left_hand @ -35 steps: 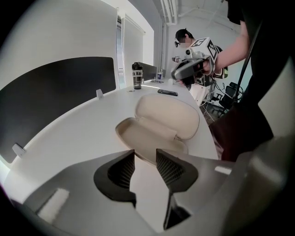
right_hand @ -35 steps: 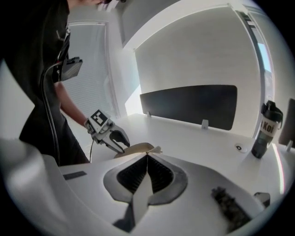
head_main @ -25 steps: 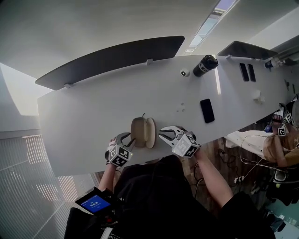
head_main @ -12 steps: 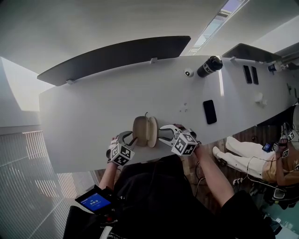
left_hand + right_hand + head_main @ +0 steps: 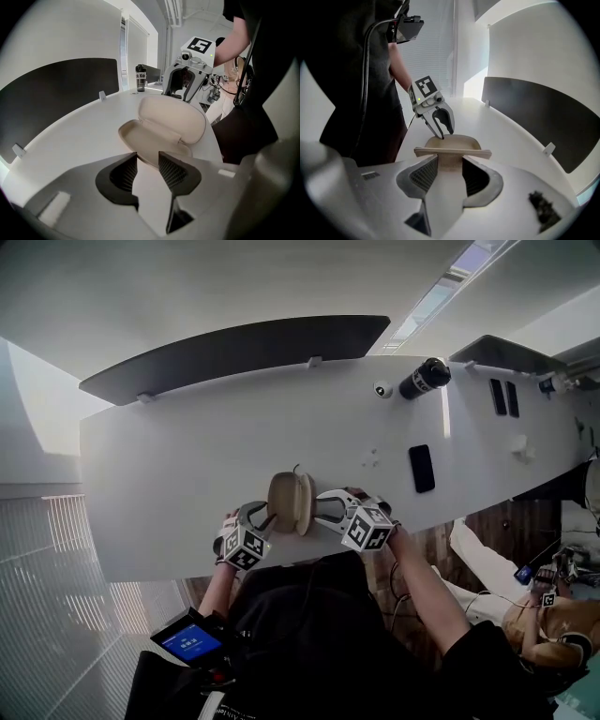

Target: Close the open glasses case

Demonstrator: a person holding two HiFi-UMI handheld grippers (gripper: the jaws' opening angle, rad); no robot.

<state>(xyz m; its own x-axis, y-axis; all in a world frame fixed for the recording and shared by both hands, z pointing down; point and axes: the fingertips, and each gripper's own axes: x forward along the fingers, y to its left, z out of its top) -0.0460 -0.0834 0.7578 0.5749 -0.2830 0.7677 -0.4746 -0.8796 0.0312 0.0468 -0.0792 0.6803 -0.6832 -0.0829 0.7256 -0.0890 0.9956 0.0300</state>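
Observation:
A beige glasses case lies open near the front edge of the white table. Its base rests flat and its lid stands up behind the hinge. My left gripper is open, and the base's near rim sits just past its tips. My right gripper has just opened its jaws. It is open behind the lid, whose edge runs across just beyond its tips, with nothing pressed between the pads. In the head view the left gripper and right gripper flank the case.
A black phone lies right of the case. A black bottle and a small white round object stand at the far right. A dark panel lines the table's far edge. Another person sits at the lower right.
My right gripper has shifted a little left, closer to the lid, and rolled slightly. The left gripper and the case have stayed put.

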